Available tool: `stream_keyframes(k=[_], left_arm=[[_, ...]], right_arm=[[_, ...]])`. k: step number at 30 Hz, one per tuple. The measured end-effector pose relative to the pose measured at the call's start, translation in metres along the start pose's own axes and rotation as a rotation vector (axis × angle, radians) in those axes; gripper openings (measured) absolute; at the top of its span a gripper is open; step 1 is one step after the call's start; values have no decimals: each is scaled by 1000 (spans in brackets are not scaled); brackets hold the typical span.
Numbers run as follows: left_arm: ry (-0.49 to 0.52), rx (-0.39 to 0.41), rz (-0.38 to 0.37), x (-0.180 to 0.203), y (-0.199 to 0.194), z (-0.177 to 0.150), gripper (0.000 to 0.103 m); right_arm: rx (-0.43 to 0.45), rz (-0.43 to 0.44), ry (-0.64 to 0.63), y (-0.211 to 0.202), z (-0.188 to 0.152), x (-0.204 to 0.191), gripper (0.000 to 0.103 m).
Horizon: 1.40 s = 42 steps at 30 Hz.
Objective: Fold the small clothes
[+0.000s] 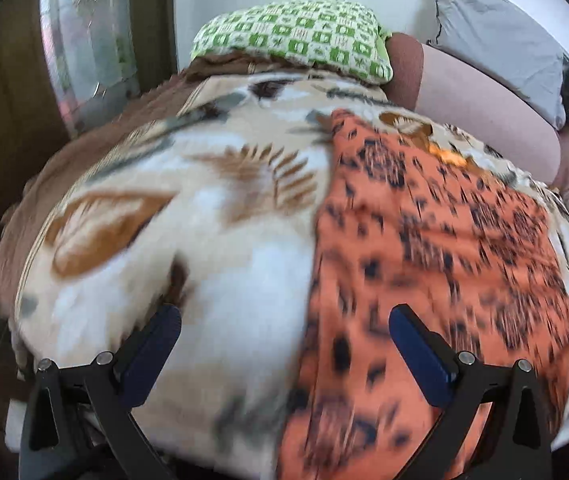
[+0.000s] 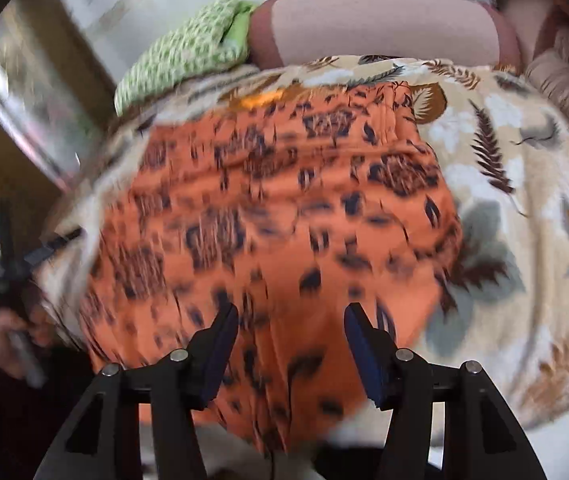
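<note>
Left gripper (image 1: 284,320): its blue-padded fingers (image 1: 156,344) stood wide apart with nothing between them, hovering above the near edge of the bed; one finger hung over bare blanket, the other over the left border of the garment.
Right gripper (image 2: 290,320): jaws apart and clamping nothing, held over the near end of the garment, whose folds ran between the two pads (image 2: 364,352).
Orange garment (image 2: 284,216): an orange cloth with dark blue and brown print, spread flat on the blanket, its long side running from the near edge of the bed toward the head end. Whether the fingers touched it could not be told through the blur.
Blanket (image 1: 188,184): cream fleece with brown and grey leaf shapes, covering the bed and carrying the garment.
Green pillow (image 1: 296,36): green-and-white checked, at the head end of the bed, well apart from the garment.
Pink bolster (image 2: 384,24): a pale pink roll just beside the pillow along the far edge.
Grey cushion (image 1: 496,32): behind the bolster, at the far right corner.
</note>
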<state>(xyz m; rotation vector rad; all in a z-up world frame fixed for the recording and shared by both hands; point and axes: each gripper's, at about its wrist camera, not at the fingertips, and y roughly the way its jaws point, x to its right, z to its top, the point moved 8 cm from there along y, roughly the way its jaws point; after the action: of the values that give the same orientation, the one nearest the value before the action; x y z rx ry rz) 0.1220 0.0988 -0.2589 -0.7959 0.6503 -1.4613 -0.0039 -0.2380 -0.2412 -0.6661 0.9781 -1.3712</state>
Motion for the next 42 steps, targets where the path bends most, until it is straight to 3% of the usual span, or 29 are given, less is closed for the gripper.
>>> stream_keyframes(k=[3, 5, 10, 13, 15, 18, 21, 24, 25, 28, 31, 35, 38, 39, 42], left_arm=[[-4, -32, -6, -8, -18, -27, 103], [-9, -86, -5, -11, -24, -44, 103], [21, -130, 10, -13, -26, -64, 103], [29, -188, -19, -9, -20, -80, 103], [23, -216, -53, -4, -17, -88, 100], [-2, -260, -130, 3, -12, -98, 68], [19, -291, -119, 5, -2, -106, 54], [-1, -322, -117, 3, 5, -118, 55], [-7, -331, -116, 2, 6, -121, 62], [-26, -352, -142, 6, 8, -129, 78], [-4, -349, -151, 12, 11, -133, 77], [-35, -343, -193, 13, 12, -137, 57], [-44, -342, -227, 10, 5, -134, 28], [-47, -341, -253, 8, 1, -133, 10], [-37, -322, -326, 13, -14, -127, 7]], right_arm=[[-37, -30, -41, 9, -18, -12, 59], [-57, -130, -69, 21, -25, -13, 59], [-87, -285, -93, 43, -32, 2, 58], [-101, -226, -26, 45, -35, 16, 37], [-72, -213, 11, 35, -32, 30, 16], [-39, -197, 125, 22, -32, 59, 13], [-35, -134, 265, 18, -36, 89, 13], [-25, -19, 372, 18, -37, 103, 13], [-25, 13, 392, 20, -37, 105, 13], [-26, 39, 407, 22, -39, 103, 13], [-30, 52, 415, 24, -35, 104, 14], [-34, 87, 453, 30, -35, 105, 14], [-31, 127, 496, 30, -37, 108, 14], [-29, 141, 509, 30, -38, 109, 14], [-14, 183, 542, 28, -38, 109, 14]])
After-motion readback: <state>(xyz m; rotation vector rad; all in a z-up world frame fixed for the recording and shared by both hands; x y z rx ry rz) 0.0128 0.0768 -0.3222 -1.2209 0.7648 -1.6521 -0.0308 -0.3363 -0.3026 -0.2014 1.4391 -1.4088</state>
